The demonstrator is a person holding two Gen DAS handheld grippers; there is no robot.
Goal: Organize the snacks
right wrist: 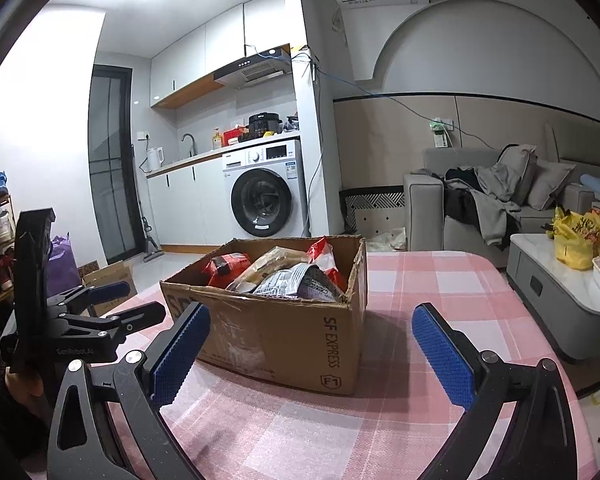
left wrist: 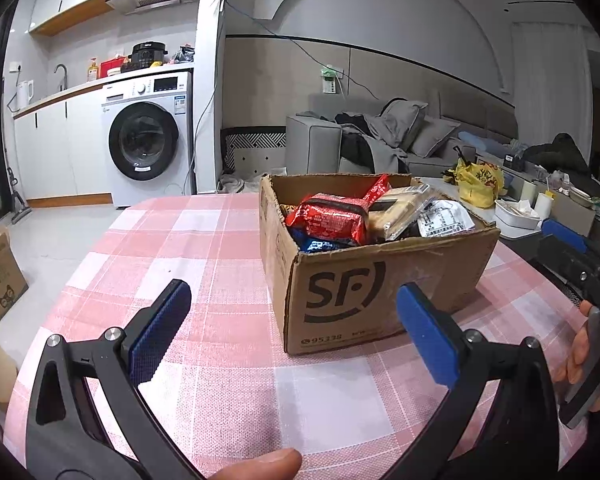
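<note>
- The cardboard box (left wrist: pixel 380 276) stands on the pink checked tablecloth (left wrist: pixel 204 248), top flaps open; no snack lies on the cloth in either view.
- Snacks fill the box to the rim: a red packet (left wrist: pixel 330 218) on the near-left, a tan wrapped pack (left wrist: pixel 396 210) in the middle, a white printed pouch (left wrist: pixel 444 220) on the right, and a blue wrapper (left wrist: pixel 320 245) partly buried beneath.
- The left gripper (left wrist: pixel 294 324) hovers over the cloth short of the box, jaws spread wide, holding nothing.
- The right gripper (right wrist: pixel 312 344) faces the box corner from the other side, jaws likewise wide apart and empty.
- Judgement: packed snacks and empty grippers fit either a box awaiting sorting or one just filled; the pictures do not settle which.
- If a packet is to be handled, the red packet sits highest and clearest; a grip across its narrow side would suit the pads (left wrist: pixel 160 328).
- Risk: foil and film wrappers are slick and crush easily; a firm close may burst contents.
- Risk: the light box may slide on the cloth if nudged; the spare gripper could steady its wall.
</note>
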